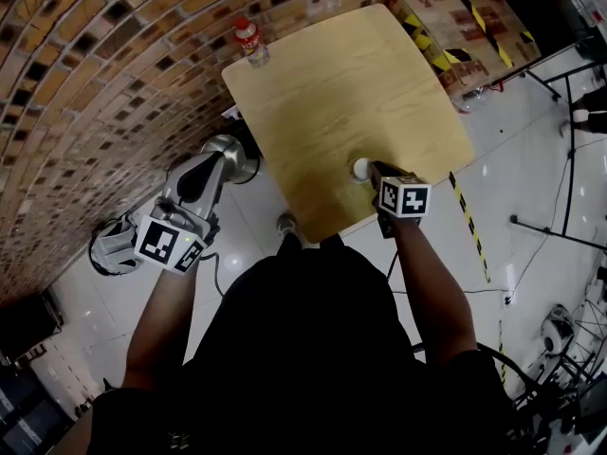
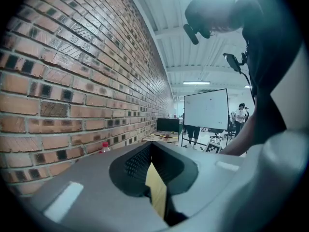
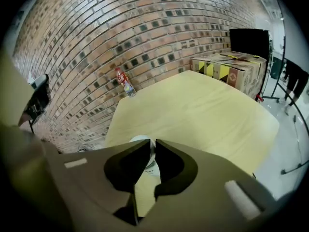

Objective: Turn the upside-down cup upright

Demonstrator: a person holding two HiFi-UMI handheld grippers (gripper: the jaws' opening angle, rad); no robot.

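A small white cup (image 1: 359,168) stands near the front edge of the light wooden table (image 1: 351,93). My right gripper (image 1: 372,170) reaches down to it from the near side. In the right gripper view the jaws are nearly together at the cup's wall, and the white cup (image 3: 139,140) shows behind and between their tips (image 3: 153,145). Which way up the cup is I cannot tell. My left gripper (image 1: 230,148) is held off the table to the left, over the floor, with nothing in it. Its jaws (image 2: 151,146) meet at the tips.
A plastic bottle with a red label (image 1: 251,43) stands at the table's far left corner by the brick wall. Cardboard boxes with yellow-black tape (image 1: 455,27) sit beyond the far right corner. A round stool (image 1: 248,164) is below the left gripper. Stands and cables (image 1: 560,159) lie to the right.
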